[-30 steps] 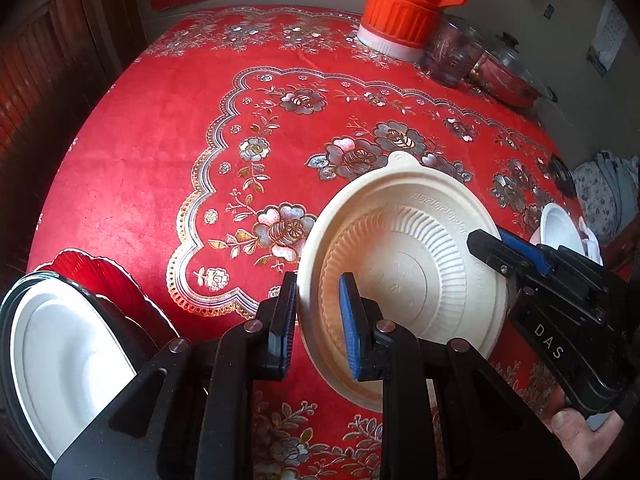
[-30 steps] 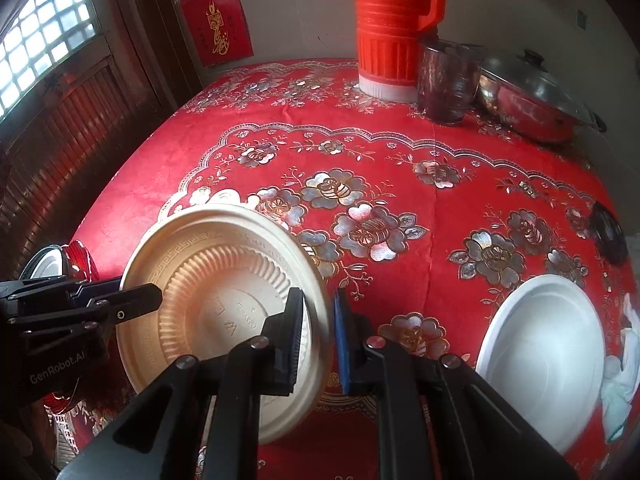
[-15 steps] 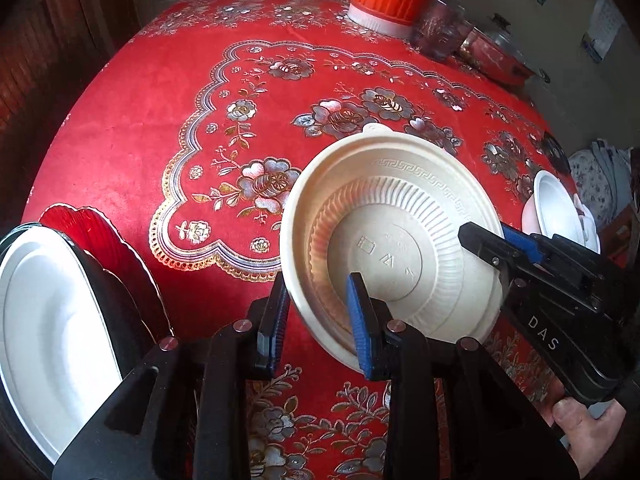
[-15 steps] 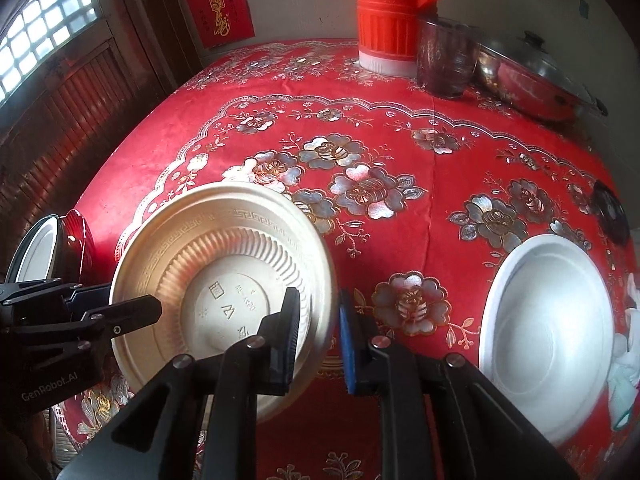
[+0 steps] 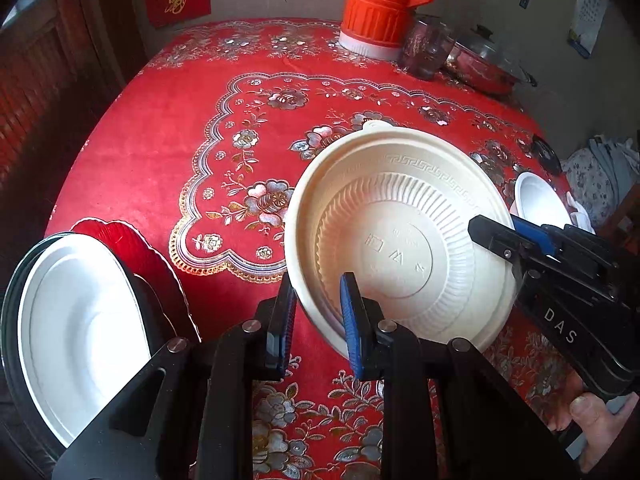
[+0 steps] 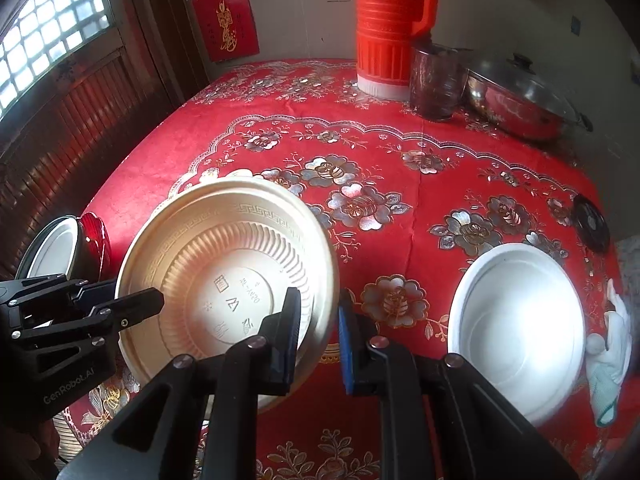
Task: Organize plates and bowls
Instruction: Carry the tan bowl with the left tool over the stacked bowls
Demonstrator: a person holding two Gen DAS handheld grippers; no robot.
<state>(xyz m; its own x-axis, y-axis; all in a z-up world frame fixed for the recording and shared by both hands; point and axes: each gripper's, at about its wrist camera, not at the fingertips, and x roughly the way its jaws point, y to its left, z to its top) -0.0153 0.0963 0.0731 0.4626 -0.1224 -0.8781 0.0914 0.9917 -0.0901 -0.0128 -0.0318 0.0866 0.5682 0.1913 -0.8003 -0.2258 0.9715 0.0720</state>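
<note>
The cream bowl (image 5: 400,240) is held tilted above the red tablecloth (image 5: 168,128), its rim straddled by the left gripper (image 5: 316,312) and the right gripper (image 6: 318,320), whose jaws are slightly parted. A white bowl (image 6: 516,320) sits at right, stacked plates (image 5: 72,320) at near left.

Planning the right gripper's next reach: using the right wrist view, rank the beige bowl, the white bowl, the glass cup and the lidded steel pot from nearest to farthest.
1. Beige bowl, rim between the right gripper's fingers, left.
2. White bowl, near right.
3. Glass cup, far centre-right.
4. Steel pot, far right; too close to the cup to separate confidently.
</note>
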